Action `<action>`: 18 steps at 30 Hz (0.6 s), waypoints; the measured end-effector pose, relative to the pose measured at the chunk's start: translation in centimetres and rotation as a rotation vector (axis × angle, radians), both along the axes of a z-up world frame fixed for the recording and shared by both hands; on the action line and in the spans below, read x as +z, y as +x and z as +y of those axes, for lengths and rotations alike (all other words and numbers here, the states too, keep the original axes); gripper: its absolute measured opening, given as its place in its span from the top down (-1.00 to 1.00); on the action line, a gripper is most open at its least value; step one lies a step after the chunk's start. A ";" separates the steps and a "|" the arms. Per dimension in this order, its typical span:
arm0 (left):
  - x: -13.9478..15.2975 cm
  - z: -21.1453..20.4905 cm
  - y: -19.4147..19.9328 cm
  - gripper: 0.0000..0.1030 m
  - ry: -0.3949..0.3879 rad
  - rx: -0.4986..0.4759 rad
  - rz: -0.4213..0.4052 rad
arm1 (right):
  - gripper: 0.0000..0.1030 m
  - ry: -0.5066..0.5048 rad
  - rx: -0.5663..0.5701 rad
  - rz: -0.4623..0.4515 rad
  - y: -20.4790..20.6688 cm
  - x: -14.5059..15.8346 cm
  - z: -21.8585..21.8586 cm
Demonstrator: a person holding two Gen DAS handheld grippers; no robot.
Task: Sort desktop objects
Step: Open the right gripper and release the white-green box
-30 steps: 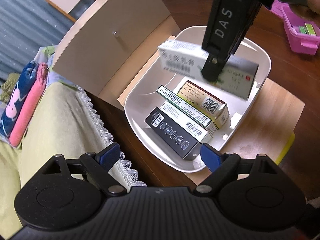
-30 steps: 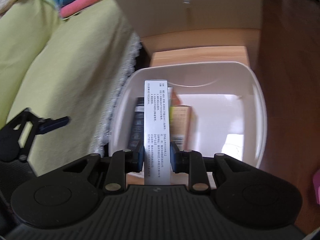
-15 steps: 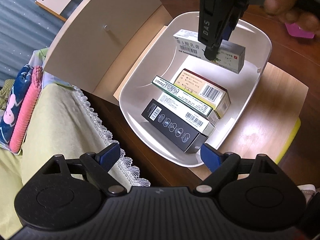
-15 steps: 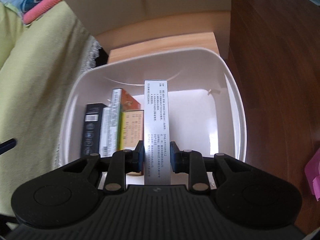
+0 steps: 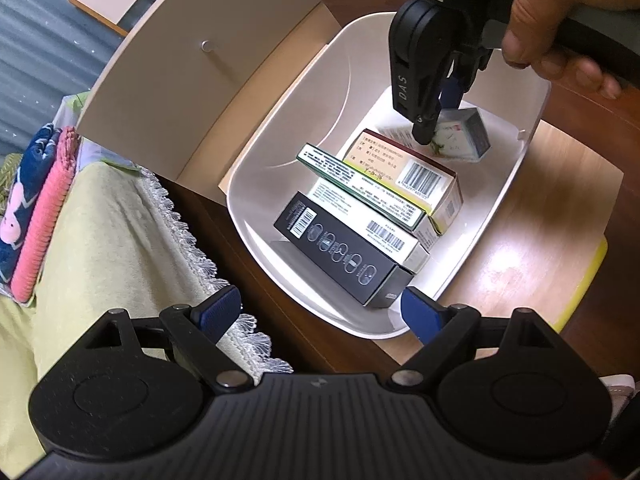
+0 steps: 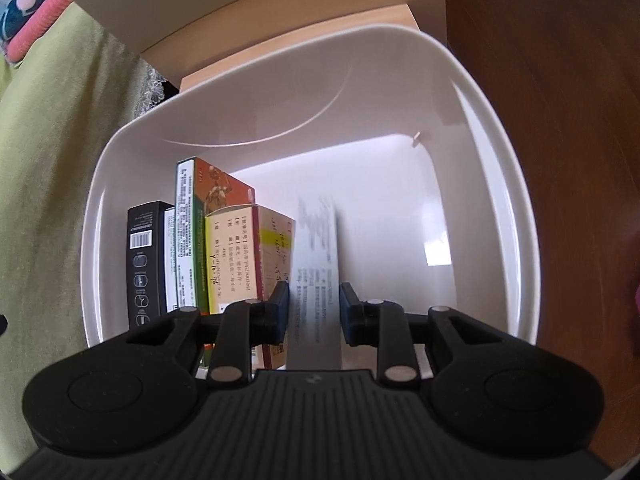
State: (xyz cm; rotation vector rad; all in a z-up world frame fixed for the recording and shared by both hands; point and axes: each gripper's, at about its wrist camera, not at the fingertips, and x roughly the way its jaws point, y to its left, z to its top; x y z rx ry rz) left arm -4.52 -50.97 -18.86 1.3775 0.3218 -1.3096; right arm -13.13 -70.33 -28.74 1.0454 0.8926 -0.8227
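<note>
A white tub point(image 5: 312, 120) point(image 6: 280, 92) holds several medicine boxes on edge in a row: a black box point(image 5: 340, 248) point(image 6: 144, 256), a white one, a green-edged box point(image 5: 360, 180) and a brown-edged box point(image 5: 404, 160). My right gripper point(image 5: 436, 128) point(image 6: 314, 312) reaches down into the tub, shut on a white medicine box point(image 5: 464, 138) point(image 6: 316, 280). That box looks blurred and sits low beside the brown-edged one. A hand point(image 5: 552, 20) holds this gripper. My left gripper point(image 5: 320, 312) hovers open and empty over the tub's near rim.
The tub stands on a light wooden board point(image 5: 540, 220) on a dark brown table point(image 6: 560, 80). A beige panel with a knob point(image 5: 192, 60) rises behind it. A yellow-green cloth with lace trim point(image 5: 100, 240) and folded pink and blue fabric point(image 5: 40, 208) lie to the left.
The right gripper has come down into the tub with the white box, turning it from across the tub to alongside the row. The left gripper has stayed open in place.
</note>
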 end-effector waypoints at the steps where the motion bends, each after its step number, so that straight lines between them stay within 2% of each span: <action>1: -0.1 0.1 0.1 -0.73 0.002 0.001 0.002 | 0.55 0.004 -0.003 0.000 0.0 -0.2 0.0; 13: -0.2 0.0 0.3 -0.73 0.002 0.010 0.010 | 0.55 0.007 -0.007 0.003 0.3 -1.1 -0.5; 18: -0.2 0.0 0.2 -0.73 0.003 0.007 0.009 | 0.55 0.081 0.008 0.015 -0.7 -1.6 -0.3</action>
